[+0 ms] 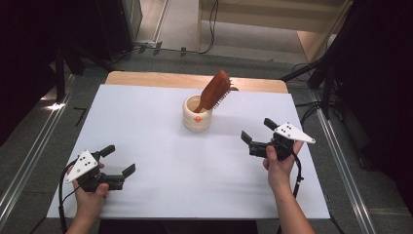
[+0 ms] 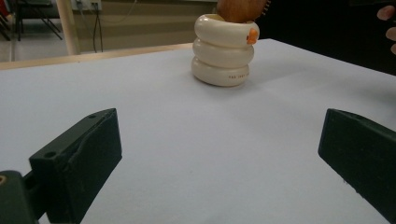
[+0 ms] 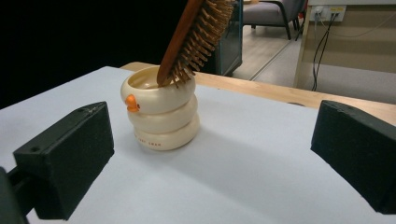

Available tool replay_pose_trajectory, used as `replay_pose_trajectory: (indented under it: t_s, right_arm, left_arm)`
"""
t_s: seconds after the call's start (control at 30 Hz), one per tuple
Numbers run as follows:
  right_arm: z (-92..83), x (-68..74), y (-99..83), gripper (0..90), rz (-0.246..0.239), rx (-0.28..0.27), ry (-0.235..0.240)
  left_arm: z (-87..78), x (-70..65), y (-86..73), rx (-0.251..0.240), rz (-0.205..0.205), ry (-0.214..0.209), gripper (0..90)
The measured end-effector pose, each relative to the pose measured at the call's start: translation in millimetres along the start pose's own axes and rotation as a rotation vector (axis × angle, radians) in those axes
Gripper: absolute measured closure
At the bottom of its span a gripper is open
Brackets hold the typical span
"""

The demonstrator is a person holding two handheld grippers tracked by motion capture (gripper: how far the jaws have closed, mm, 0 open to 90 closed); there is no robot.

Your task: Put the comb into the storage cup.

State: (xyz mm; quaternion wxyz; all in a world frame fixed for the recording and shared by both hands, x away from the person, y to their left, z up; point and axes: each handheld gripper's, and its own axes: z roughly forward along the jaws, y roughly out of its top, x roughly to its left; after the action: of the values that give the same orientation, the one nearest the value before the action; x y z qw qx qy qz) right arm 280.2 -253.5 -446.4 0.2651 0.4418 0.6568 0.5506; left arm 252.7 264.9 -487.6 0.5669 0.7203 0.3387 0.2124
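Note:
A cream ringed cup with a small orange knob stands upright near the back middle of the white table. A wooden hairbrush stands handle-down in it, leaning right, bristles facing right. My left gripper rests near the front left, open and empty, well apart from the cup. My right gripper hovers right of the cup, open and empty, its jaws pointing left toward the cup and the hairbrush.
A strip of bare wood shows along the table's back edge. Dark stands and cables sit on the floor left and right of the table. A metal rail runs along the left side.

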Motion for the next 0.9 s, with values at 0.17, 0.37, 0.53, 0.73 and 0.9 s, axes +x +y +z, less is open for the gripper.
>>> replay_pose_trajectory:
  t_s: [0.17, 0.37, 0.53, 0.73, 0.9]
  right_arm:
    - [-12.3, -4.5, -5.9, 0.0, 0.008, -0.009, -0.014]
    - [-24.3, -12.5, -14.1, 0.0, 0.014, -0.011, -0.038]
    - [-33.0, -16.9, -22.3, 0.0, 0.013, -0.005, -0.052]
    - [-43.5, -21.6, -30.7, 0.0, 0.028, -0.002, -0.069]
    - [-51.2, -24.9, -36.2, 0.0, 0.027, 0.003, -0.082]
  left_arm:
    - [-0.1, -0.1, 0.0, 0.001, 0.002, 0.000, 0.1]
    - [0.1, -0.3, 0.1, 0.003, 0.005, 0.001, 0.1]
    - [0.3, -0.8, 0.1, 0.005, 0.010, 0.001, 0.1]
    - [0.2, -0.9, 0.1, 0.008, 0.012, 0.003, 0.1]
    - [0.5, -1.6, 0.1, 0.009, 0.012, 0.007, 0.0]
